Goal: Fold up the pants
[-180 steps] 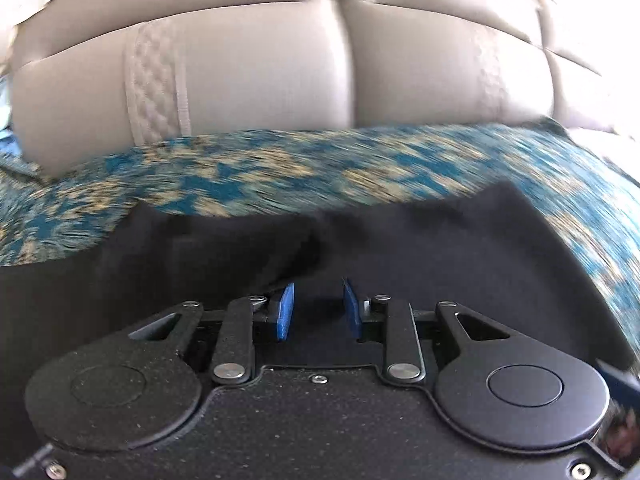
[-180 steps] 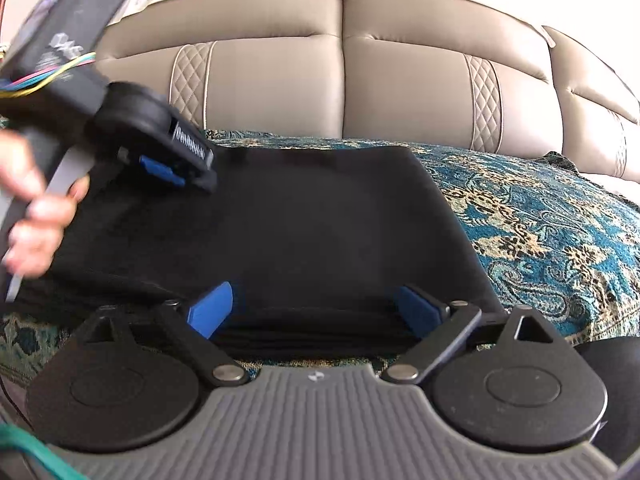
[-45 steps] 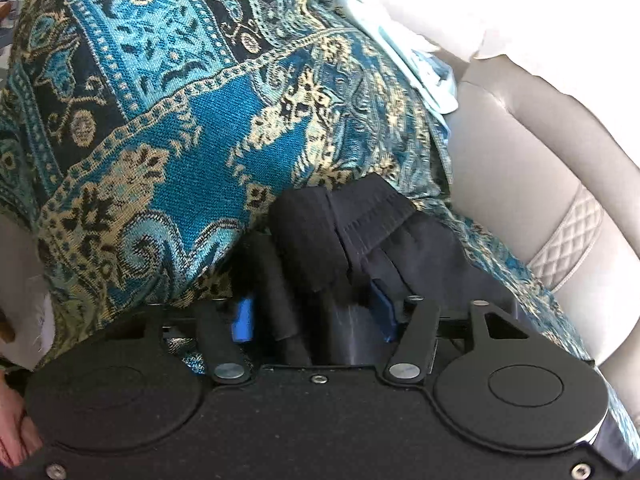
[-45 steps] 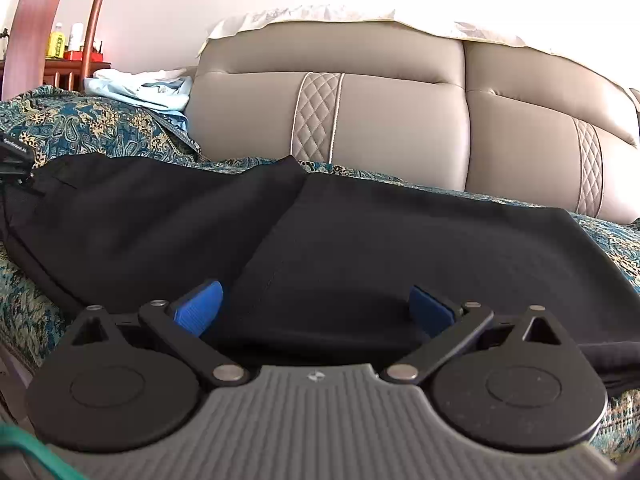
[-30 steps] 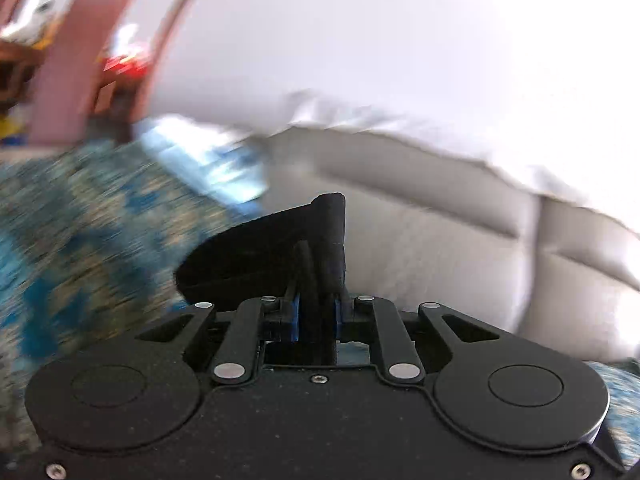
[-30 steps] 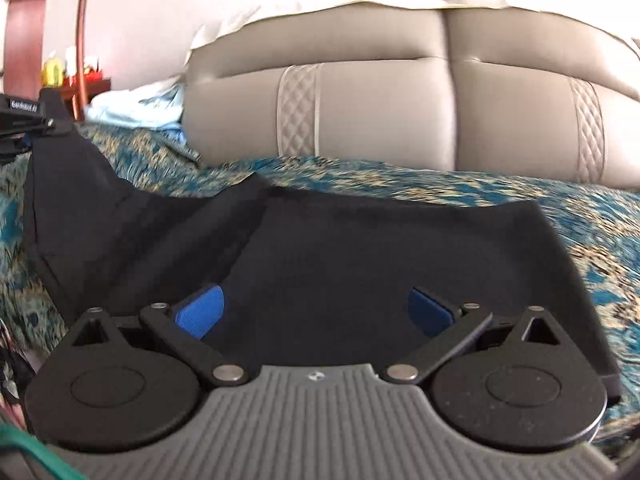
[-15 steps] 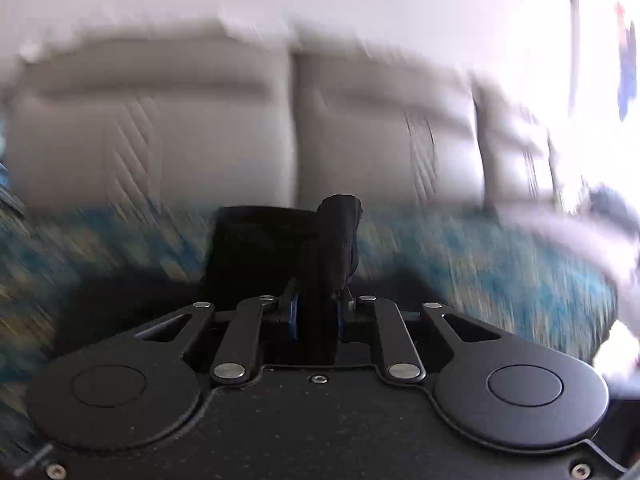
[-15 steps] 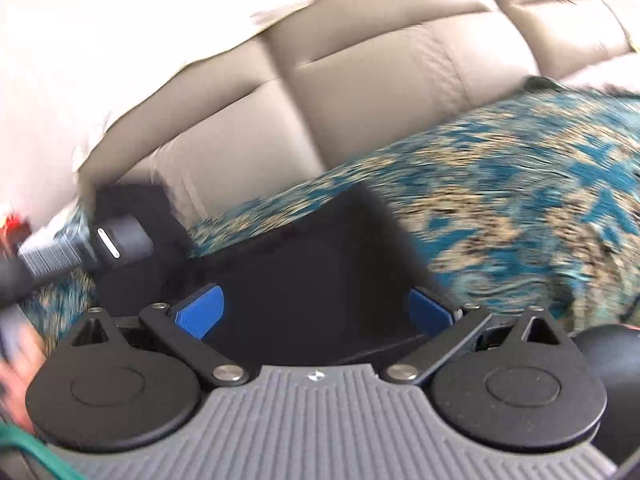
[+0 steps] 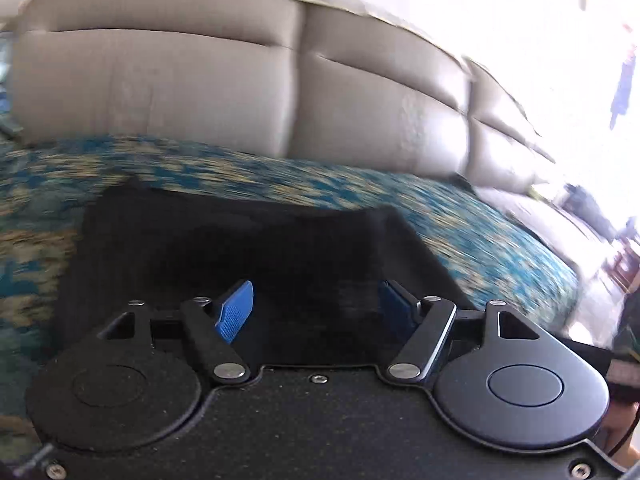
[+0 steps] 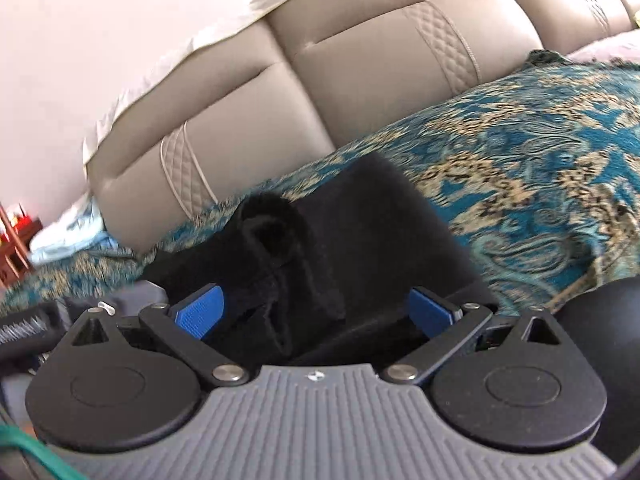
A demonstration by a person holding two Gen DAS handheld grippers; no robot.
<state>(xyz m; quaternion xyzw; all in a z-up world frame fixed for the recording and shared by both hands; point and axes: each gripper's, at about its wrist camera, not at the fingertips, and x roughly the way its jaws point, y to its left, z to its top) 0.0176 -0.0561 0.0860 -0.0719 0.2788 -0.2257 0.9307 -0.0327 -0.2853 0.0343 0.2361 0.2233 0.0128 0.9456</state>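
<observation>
The black pants lie folded on the blue patterned throw that covers the sofa seat. My left gripper is open, its blue pads spread just above the near part of the pants, holding nothing. In the right wrist view the pants show a bunched, raised fold at their left end. My right gripper is open with its pads either side of the near edge of the pants; the cloth sits between them, not pinched.
The beige leather sofa back rises right behind the pants, and also shows in the right wrist view. Pale blue cloth lies at the far left by a wooden chair. The throw spreads to the right.
My left gripper carried a pinched end of the pants over to the right, then opened and let it go on the folded stack. My right gripper stayed open near the pants' front edge.
</observation>
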